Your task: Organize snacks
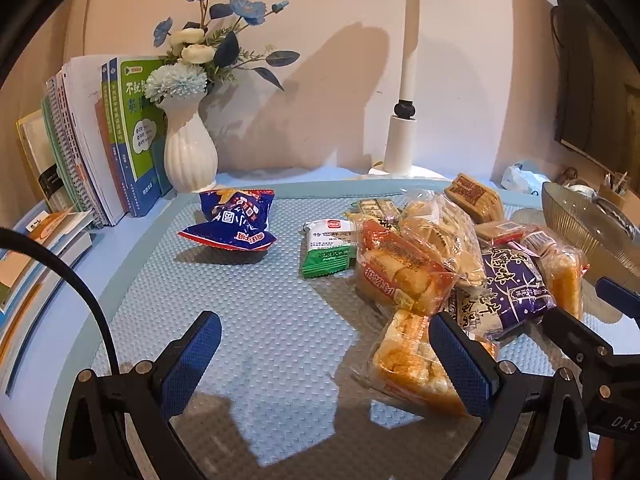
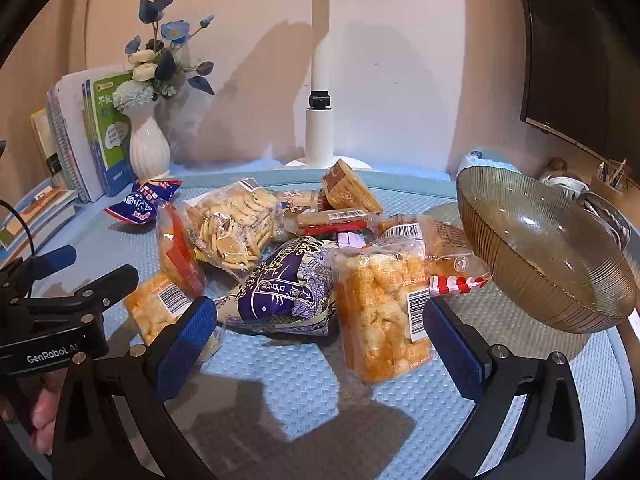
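Note:
A pile of wrapped snacks lies on the blue mat [image 1: 256,320]. It holds a purple bag [image 2: 280,284], an orange puffed-rice pack [image 2: 380,312], a clear bag of crackers [image 2: 236,228] and a red bread pack [image 1: 396,272]. A blue chip bag [image 1: 236,220] and a green packet [image 1: 328,252] lie apart to the left. A ribbed glass bowl [image 2: 548,256] stands tilted at the right. My left gripper [image 1: 324,360] is open and empty, left of the pile. My right gripper [image 2: 320,344] is open and empty, just before the purple bag and orange pack.
A white vase with blue flowers [image 1: 190,148] and a row of books [image 1: 92,148] stand at the back left. A white lamp post [image 1: 404,116] rises at the back. A dark monitor [image 2: 576,52] hangs at the right.

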Tool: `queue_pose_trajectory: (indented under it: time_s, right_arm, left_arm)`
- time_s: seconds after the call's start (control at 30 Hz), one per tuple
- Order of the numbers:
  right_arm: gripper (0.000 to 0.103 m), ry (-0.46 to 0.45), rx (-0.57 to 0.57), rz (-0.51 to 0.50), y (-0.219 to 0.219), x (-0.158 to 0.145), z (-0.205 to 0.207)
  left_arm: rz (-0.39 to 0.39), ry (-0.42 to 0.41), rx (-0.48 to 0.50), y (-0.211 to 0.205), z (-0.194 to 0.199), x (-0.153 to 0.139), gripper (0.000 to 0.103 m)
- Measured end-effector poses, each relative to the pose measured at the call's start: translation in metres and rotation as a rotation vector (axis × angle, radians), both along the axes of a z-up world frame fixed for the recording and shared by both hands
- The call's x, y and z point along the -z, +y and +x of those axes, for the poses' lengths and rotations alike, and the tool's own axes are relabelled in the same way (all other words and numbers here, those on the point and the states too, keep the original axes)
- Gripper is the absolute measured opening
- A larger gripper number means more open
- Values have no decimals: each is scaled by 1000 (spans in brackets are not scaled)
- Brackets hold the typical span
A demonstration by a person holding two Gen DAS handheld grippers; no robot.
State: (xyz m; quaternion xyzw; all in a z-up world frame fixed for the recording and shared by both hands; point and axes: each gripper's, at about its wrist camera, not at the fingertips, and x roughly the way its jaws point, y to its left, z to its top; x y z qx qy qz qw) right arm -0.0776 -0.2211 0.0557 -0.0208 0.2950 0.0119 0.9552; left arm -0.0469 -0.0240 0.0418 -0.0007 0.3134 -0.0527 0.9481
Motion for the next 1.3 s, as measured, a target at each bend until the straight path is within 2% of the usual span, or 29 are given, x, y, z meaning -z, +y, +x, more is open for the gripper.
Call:
queue_pose_trajectory:
  time_s: [0.23, 1.3]
  right_arm:
    - [103, 1, 3, -2, -1, 0, 0]
    - [103, 26, 17, 9, -3, 3, 4]
  left_arm:
    - [-46, 19, -9, 8, 4, 1, 103]
    - [-59, 35, 2, 10, 6, 2, 103]
